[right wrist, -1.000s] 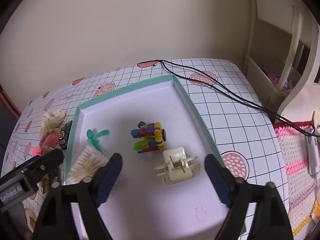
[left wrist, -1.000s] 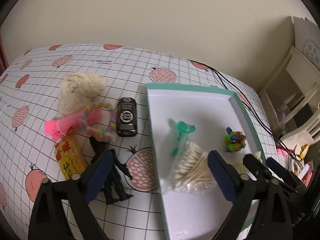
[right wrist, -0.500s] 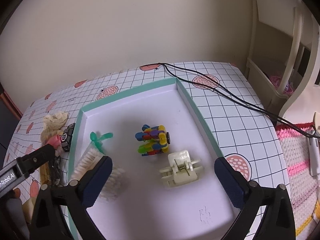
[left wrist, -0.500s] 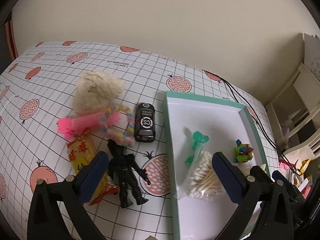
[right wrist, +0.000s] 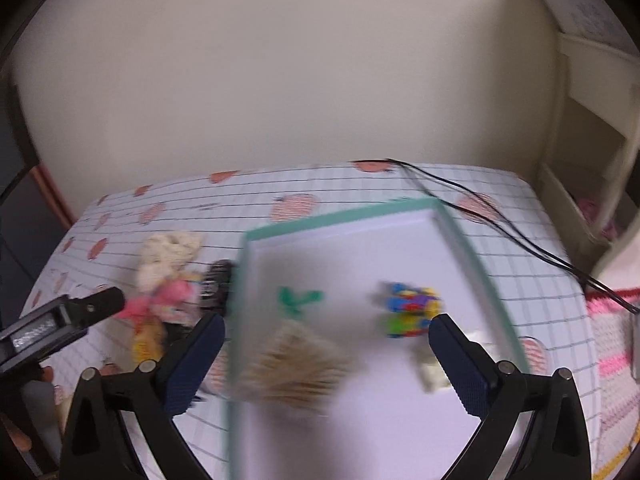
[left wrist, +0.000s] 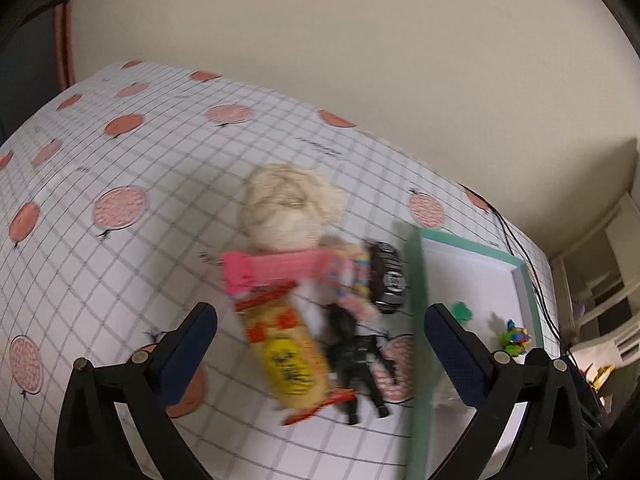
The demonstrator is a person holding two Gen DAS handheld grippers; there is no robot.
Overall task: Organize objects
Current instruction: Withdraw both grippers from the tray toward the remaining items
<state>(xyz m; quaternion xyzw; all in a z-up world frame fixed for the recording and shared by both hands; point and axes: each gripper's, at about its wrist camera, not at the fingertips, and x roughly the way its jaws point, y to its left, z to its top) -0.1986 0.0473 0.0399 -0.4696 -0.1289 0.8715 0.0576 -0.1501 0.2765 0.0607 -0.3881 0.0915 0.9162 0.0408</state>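
— Both tongs gape wide, holding nothing: the left tongs (left wrist: 320,338), the right tongs (right wrist: 326,354).

— And under them?

— A bench (left wrist: 120,160) in a white grid cloth printed with pink fruit, against a cream wall (left wrist: 320,40); pale shelving (right wrist: 592,120) stands to the right.

— Where are the things?

— The yellow snack packet (left wrist: 286,354) lies between the left tongs' fingers, beside a black figure (left wrist: 360,360). The right tongs hang over the green-rimmed tray (right wrist: 332,220), above blurred cotton swabs (right wrist: 296,368) and near a colourful block toy (right wrist: 410,314).

tablecloth (left wrist: 160,184): white, grey grid, pink fruit
tray (right wrist: 344,216): mint rim, white inside
snack packet (left wrist: 286,356): yellow, orange
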